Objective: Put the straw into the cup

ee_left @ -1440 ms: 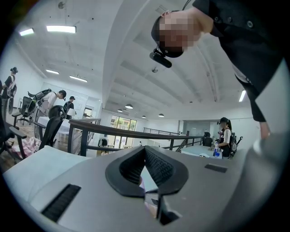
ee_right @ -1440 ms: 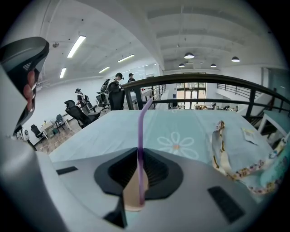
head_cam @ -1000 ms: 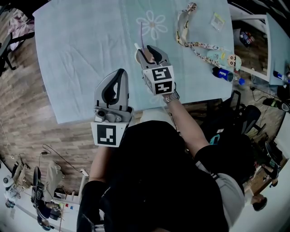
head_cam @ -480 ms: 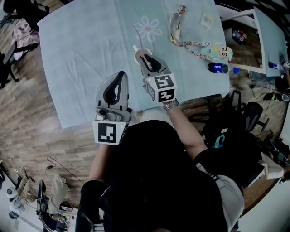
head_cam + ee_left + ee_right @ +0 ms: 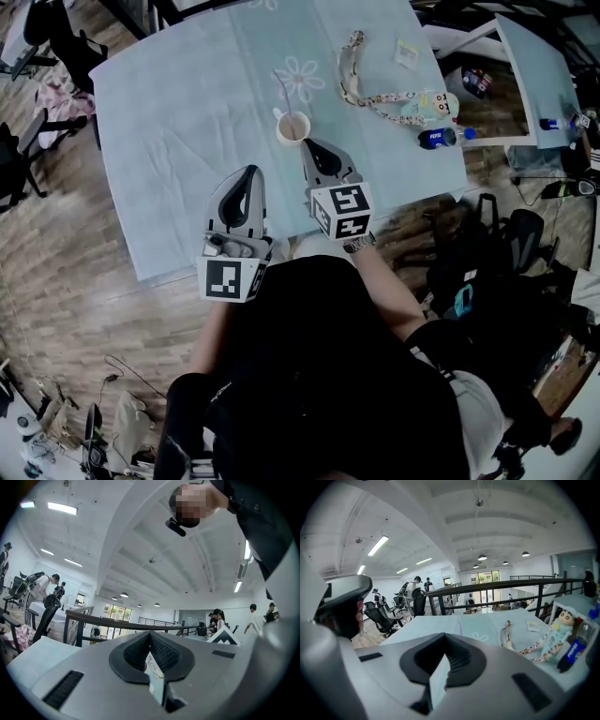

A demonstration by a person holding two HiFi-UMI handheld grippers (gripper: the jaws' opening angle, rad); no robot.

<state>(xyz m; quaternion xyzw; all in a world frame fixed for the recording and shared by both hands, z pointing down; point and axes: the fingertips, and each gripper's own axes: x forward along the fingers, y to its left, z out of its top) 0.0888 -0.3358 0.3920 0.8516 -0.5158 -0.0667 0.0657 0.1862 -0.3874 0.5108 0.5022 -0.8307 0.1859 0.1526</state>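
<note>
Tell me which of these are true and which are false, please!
1. The straw stands in the cup. True.
2. The right gripper holds the cup. False: its jaws are shut on nothing, and it is apart from the cup.
3. A blue bottle lies beside the doll. True.
4. The cup lies tipped on its side. False: it stands upright on the tablecloth.
5. The left gripper grips the straw. False: its jaws are together and empty.

Open-plan office: swivel chairs (image 5: 377,616), black railing (image 5: 497,585), strip ceiling lights (image 5: 378,545), wooden floor (image 5: 56,244).
</note>
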